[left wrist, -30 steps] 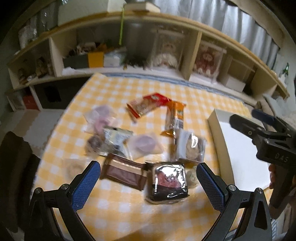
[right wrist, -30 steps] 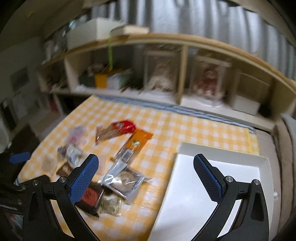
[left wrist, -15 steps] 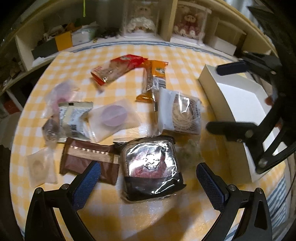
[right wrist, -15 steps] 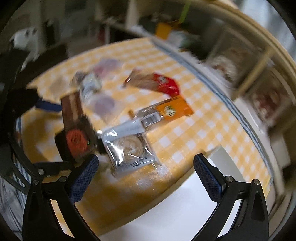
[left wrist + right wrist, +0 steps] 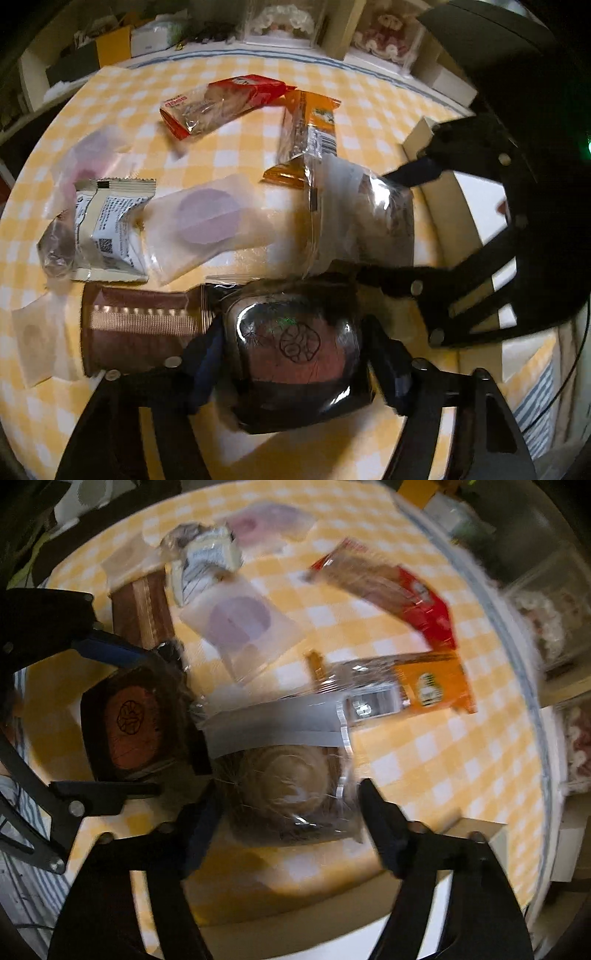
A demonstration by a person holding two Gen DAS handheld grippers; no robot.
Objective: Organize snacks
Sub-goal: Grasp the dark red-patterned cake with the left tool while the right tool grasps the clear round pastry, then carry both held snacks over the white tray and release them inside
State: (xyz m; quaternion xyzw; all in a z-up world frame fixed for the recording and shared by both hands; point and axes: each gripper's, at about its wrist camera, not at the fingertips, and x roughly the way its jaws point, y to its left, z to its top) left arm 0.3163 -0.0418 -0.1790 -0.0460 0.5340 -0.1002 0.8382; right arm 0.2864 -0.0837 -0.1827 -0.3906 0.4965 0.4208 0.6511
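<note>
Down over the counter [image 5: 258, 147], draped in yellow-and-white checked cloth, soft and slightly rumpled. Left tongs [image 5: 295, 369] closing around a glossy dark cake packet [image 5: 295, 354], rounded and domed, crinkly film catching glare, a stamped flower motif on the reddish cake inside. Blue ribbed pads [image 5: 207, 362] right at its sides; firm contact not certain. Right tongs [image 5: 291, 812] closing as well, straddling a clear cellophane pastry packet [image 5: 288, 779], pale swirled round bun within, a grey sealed flap across the top; pads near its edges, touch not clear through the blur.

Just beside the dark packet, a brown ribbed wrapper [image 5: 144, 325], flat and rectangular with a gold band. Further up, a frosted pouch with a purple disc [image 5: 210, 218], a white crimped-edge sachet [image 5: 110, 221] printed with small text, a red sleeve of biscuits [image 5: 221, 103] with a clear window, and an orange foil bar [image 5: 314, 125], long and shiny. White box [image 5: 476, 206], matte with straight cardboard walls, at the counter's right edge beyond the right tongs' black frame. Shelves behind, blurred.
</note>
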